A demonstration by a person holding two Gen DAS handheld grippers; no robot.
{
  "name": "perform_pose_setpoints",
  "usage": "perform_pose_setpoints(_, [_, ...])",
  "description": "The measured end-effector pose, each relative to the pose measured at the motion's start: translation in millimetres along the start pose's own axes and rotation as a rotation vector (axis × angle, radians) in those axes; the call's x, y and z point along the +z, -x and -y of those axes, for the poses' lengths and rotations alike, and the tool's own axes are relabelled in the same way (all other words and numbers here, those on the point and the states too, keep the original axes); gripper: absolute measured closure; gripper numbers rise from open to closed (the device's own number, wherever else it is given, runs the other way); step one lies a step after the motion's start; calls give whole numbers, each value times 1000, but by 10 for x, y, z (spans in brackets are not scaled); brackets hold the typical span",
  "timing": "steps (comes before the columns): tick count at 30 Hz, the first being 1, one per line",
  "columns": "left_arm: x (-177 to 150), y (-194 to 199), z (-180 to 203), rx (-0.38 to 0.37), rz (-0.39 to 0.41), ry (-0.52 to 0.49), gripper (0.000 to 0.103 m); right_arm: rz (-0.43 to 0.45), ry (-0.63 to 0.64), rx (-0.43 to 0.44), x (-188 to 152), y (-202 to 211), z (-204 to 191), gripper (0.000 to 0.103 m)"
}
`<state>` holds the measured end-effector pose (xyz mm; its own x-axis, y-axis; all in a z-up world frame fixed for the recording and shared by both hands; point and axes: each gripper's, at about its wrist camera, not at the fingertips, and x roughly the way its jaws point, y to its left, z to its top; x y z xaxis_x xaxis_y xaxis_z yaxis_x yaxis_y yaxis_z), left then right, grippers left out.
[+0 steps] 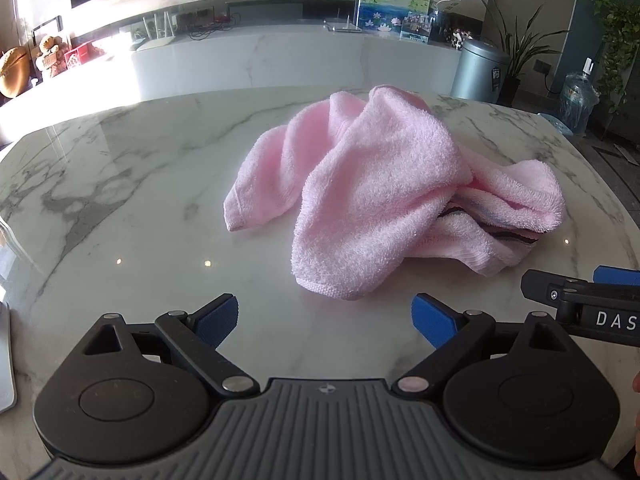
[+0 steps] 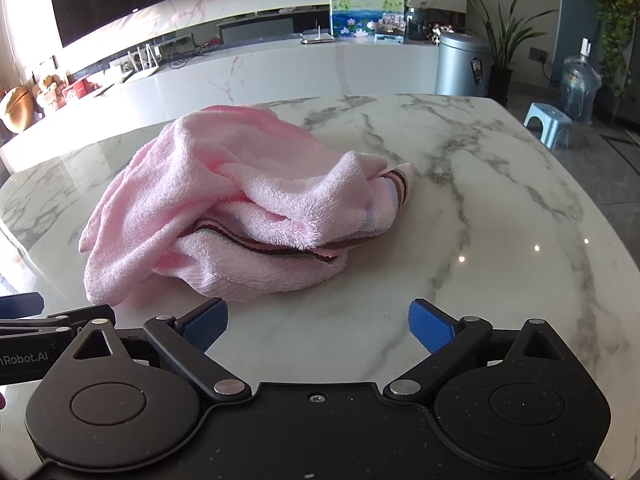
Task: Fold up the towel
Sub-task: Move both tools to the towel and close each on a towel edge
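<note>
The crumpled pink terry-cloth towel (image 1: 372, 188) with a dark striped border band lay heaped on the white grey-veined marble table (image 1: 120, 208), at about one o'clock from the left gripper (image 1: 324, 322) and eleven o'clock from the right gripper (image 2: 318, 322). Both grippers hung near the heap's front edge without touching it, jaws spread wide with nothing between the blue pads.

Nothing was folded yet; the step in hand looked like finding corners to spread the cloth flat. Done well, each gripper would take one hemmed corner rather than a bunched fold: the left the stitched corner (image 1: 320, 286) at its twelve o'clock, the right the striped end (image 2: 396, 184). Pinching a single layer and drawing the corners apart would avoid dragging the whole heap.
</note>
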<state>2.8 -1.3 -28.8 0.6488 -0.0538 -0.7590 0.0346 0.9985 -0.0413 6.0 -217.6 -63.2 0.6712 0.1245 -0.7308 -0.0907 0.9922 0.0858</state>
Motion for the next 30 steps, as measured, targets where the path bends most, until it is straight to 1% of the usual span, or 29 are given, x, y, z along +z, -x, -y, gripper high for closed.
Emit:
perform_pose_setpoints(1, [-4, 4, -2, 0, 4, -2, 29, -4, -5, 6, 1, -9, 3, 10])
perform_pose_setpoints(2, [-13, 9, -5, -4, 12, -10, 30, -4, -8, 12, 4, -12, 2, 11])
perform_pose_setpoints(5, [-22, 11, 29, -17, 26, -46, 30, -5, -12, 31, 14, -30, -8, 16])
perform_pose_setpoints(7, [-28, 18, 68, -33, 42, -79, 30, -8, -5, 39, 20, -49, -28, 16])
perform_pose_setpoints(9, [-20, 14, 139, -30, 64, -132, 30, -11, 11, 52, 33, -71, -61, 17])
perform_pose_setpoints(13, [18, -56, 248, -25, 62, -214, 31, -10, 43, 94, 75, -112, -126, 18])
perform_pose_setpoints(14, [25, -78, 262, -27, 60, -223, 32, -12, 45, 102, 91, -128, -135, 19])
perform_pose_setpoints(16, [42, -119, 286, -33, 55, -235, 37, -20, 43, 116, 129, -177, -152, 21])
perform_pose_setpoints(20, [92, -216, 319, -50, 48, -260, 44, -43, 34, 137, 184, -282, -194, 24])
perform_pose_setpoints(22, [114, -271, 321, -44, 41, -276, 51, -57, 33, 154, 212, -344, -223, 30])
perform_pose_setpoints(25, [122, -312, 275, -65, 33, -261, 56, -70, 33, 161, 235, -405, -248, 41])
perform_pose_setpoints(27, [117, -314, 195, -128, 39, -218, 58, -74, 35, 155, 236, -429, -254, 45])
perform_pose_setpoints(28, [116, -312, 170, -139, 41, -202, 58, -70, 40, 151, 231, -427, -259, 49])
perform_pose_setpoints(30, [113, -318, 161, -124, 37, -197, 59, -67, 65, 138, 218, -420, -284, 55])
